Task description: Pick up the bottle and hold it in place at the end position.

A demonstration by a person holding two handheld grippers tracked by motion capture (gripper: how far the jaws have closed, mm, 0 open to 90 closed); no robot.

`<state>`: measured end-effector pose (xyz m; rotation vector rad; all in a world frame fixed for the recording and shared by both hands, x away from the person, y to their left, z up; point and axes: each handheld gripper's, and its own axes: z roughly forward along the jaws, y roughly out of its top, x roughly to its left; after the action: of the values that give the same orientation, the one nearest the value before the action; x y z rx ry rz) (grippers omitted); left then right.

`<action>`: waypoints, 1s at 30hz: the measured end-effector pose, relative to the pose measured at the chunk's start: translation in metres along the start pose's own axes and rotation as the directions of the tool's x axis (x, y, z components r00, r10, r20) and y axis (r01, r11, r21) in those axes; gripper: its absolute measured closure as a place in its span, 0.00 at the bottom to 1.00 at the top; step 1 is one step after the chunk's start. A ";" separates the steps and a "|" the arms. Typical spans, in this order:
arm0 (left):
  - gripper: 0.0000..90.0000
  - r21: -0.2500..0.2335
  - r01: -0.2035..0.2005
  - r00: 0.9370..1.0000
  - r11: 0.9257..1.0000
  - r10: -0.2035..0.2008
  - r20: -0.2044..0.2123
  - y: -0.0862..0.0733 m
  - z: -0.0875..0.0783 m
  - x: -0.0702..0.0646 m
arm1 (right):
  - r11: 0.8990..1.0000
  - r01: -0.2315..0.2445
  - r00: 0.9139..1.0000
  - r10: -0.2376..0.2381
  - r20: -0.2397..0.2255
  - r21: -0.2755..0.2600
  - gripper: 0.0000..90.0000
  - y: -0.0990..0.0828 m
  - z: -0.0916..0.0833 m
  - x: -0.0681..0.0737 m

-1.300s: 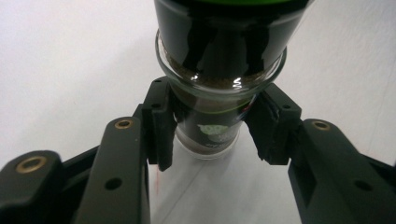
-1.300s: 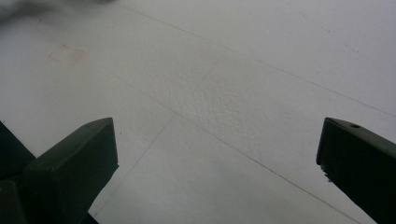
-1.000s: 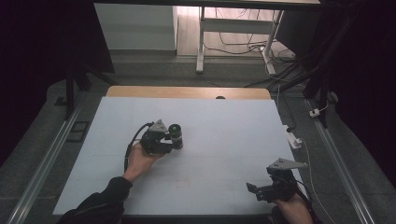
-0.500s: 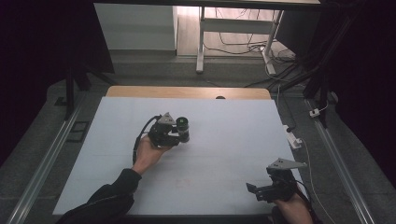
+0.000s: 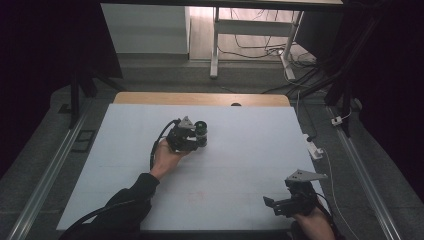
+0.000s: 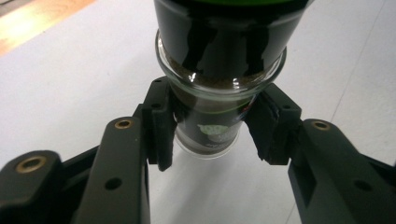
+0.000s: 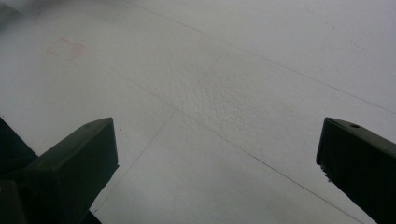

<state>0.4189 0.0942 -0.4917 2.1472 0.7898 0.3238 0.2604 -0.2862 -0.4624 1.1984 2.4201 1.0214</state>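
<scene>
- Tabletop (image 5: 240, 165), white and broad, runs under both hands; a strip of bare wood (image 5: 200, 98) shows along its far edge, and thin seams cross the white sheet.
- Beyond the table stands a pale metal frame (image 5: 216, 45) on a floor strewn with cables (image 5: 260, 47).
- Left forearm in a dark sleeve (image 5: 127, 202) reaches in from the bottom of the high view toward the middle of the table.
- Left gripper (image 5: 192, 137) sits in that hand over the left-centre of the sheet, with its cable looping back toward the wrist.
- Right gripper (image 5: 280, 204) hangs low near the right front corner of the table, well apart from the other; in the right gripper view its two black jaws stand wide with bare white sheet between them.
- Glass jar (image 6: 219, 79) is held in the left gripper: in the left gripper view both pads press on its narrow end from either side, so the jaws are clamped on it. The jar has a dark body, brown grainy contents against the glass, and a small pale-green mark on its label. It is lifted clear of the sheet.
- Faint reddish square (image 7: 65, 49) marks the sheet ahead of the right gripper.
</scene>
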 end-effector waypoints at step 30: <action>0.60 0.040 -0.006 1.000 0.999 0.007 -0.003 -0.016 0.022 -0.005 | 1.000 0.004 1.000 -0.004 0.006 -0.016 0.00 -0.001 -0.002 0.000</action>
<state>0.4187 0.0855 -0.5173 2.1875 0.7973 0.3171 0.2589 -0.2872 -0.4616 1.1895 2.4047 1.0327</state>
